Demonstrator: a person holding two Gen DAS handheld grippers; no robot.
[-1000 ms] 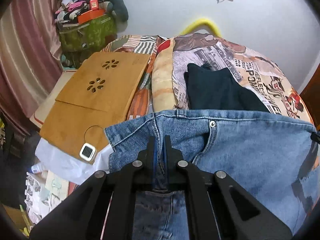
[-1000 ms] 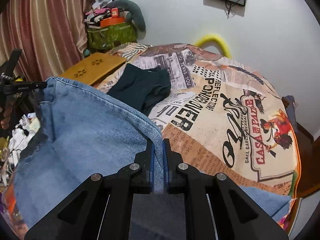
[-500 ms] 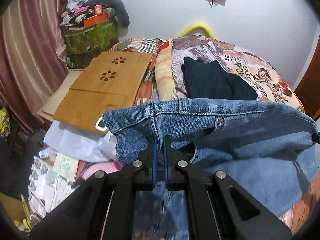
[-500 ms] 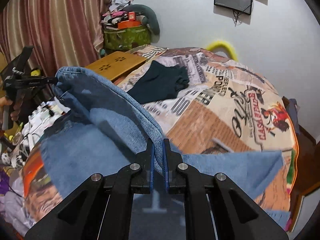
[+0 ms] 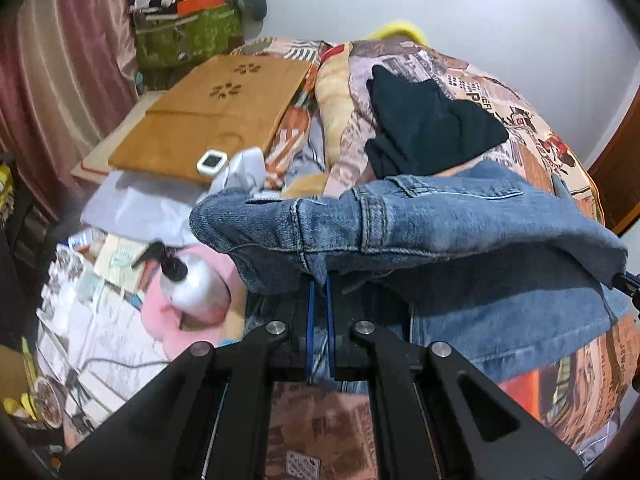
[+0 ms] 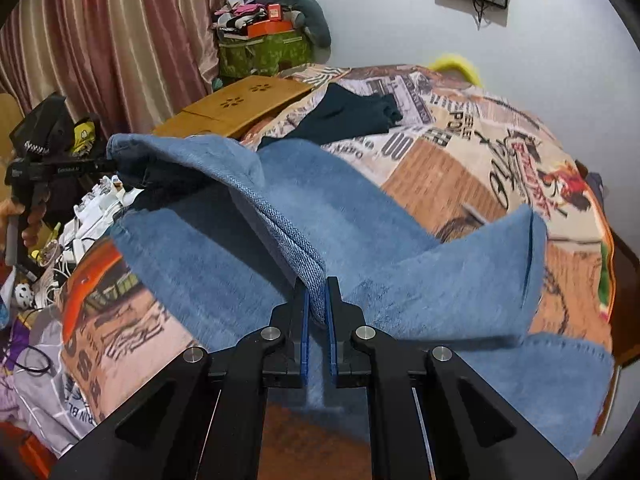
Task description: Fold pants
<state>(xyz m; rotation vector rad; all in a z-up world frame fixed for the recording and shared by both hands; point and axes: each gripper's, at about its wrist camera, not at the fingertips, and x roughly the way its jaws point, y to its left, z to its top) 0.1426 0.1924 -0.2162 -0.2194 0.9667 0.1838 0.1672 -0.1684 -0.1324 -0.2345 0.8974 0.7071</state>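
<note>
Blue denim jeans (image 5: 420,224) hang stretched between my two grippers above a bed with a printed newspaper-style cover (image 6: 480,152). My left gripper (image 5: 318,288) is shut on the waistband edge. My right gripper (image 6: 316,300) is shut on the other end of the waistband (image 6: 280,224). The legs (image 6: 460,280) drape down onto the cover, one folded up at the right. In the right wrist view the left gripper (image 6: 100,166) shows at the far left, holding the jeans' corner.
A dark folded garment (image 5: 424,128) lies on the bed behind the jeans. A wooden lap tray (image 5: 216,108) sits at the left. Clutter beside the bed includes a pump bottle (image 5: 192,284), a pink cloth and papers. A green bag (image 6: 264,50) stands by the curtain.
Both grippers have risen and pulled back with the waistband. The jeans now lift off the bed and sag between them, and one leg has flipped up at the right.
</note>
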